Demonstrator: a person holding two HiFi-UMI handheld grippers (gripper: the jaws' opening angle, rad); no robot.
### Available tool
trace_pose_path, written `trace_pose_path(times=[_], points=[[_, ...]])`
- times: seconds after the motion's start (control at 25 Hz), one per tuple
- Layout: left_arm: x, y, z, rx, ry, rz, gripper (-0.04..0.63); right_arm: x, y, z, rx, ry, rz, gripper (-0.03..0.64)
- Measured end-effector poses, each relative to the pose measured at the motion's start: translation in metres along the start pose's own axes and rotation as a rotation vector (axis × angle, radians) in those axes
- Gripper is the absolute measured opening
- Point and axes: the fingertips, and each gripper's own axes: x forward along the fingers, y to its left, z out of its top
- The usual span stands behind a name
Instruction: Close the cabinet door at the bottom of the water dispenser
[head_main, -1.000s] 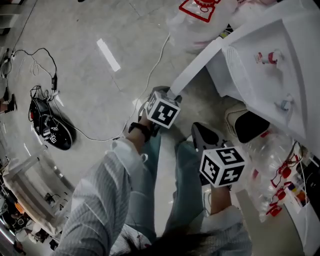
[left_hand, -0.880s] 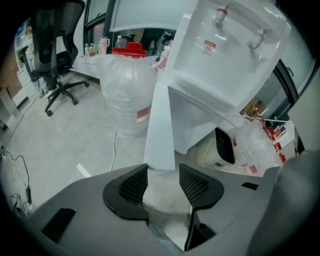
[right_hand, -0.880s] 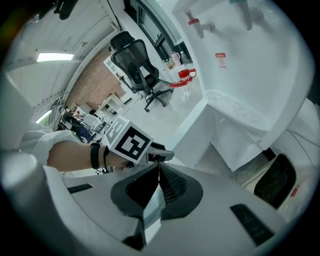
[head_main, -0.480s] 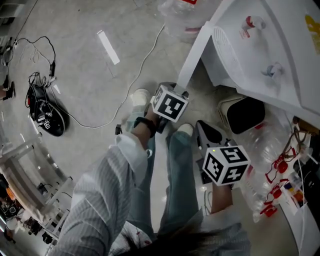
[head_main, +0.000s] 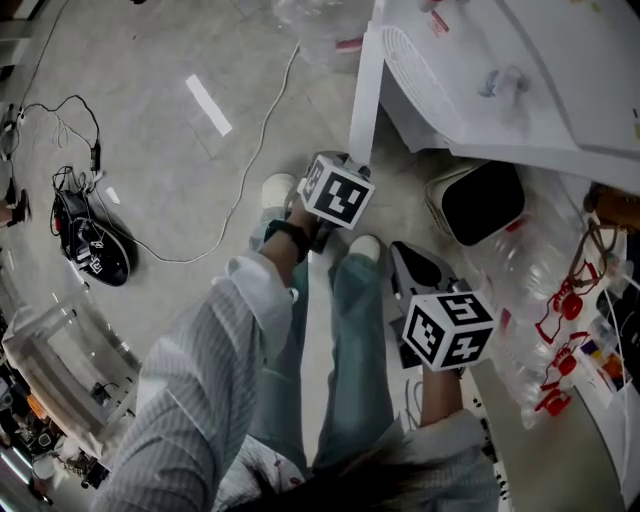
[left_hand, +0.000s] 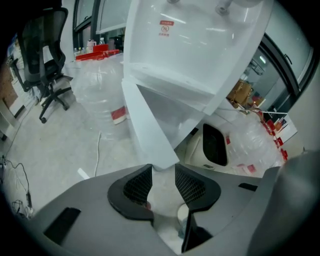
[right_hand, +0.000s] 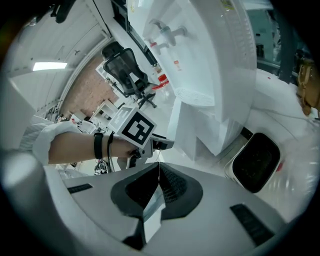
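The left gripper (left_hand: 162, 170), its jaws just narrowed, pinches the near edge of the half-open cabinet door (left_hand: 150, 125) below the water dispenser (left_hand: 200, 45). To the right, the right gripper (right_hand: 159, 167) hangs empty, jaws together.

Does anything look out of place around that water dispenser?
Yes. The cabinet door at the bottom of the water dispenser stands ajar. It is swung out over the floor instead of sitting flush with the body. Nothing looks spilled or broken.
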Motion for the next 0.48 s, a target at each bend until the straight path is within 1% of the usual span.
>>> trace_pose_path(times=[0.04,0.48], points=[[0.002,-0.002,0.002,0.011,0.000,0.004,0.150,-0.001,-0.003,-0.001,0.006,-0.004,-0.003,0.014],[0.020,-0.037,0.021,0.081,-0.010,0.001,0.124,-0.016,-0.025,-0.004,0.030,-0.050,-0.038,0.014]])
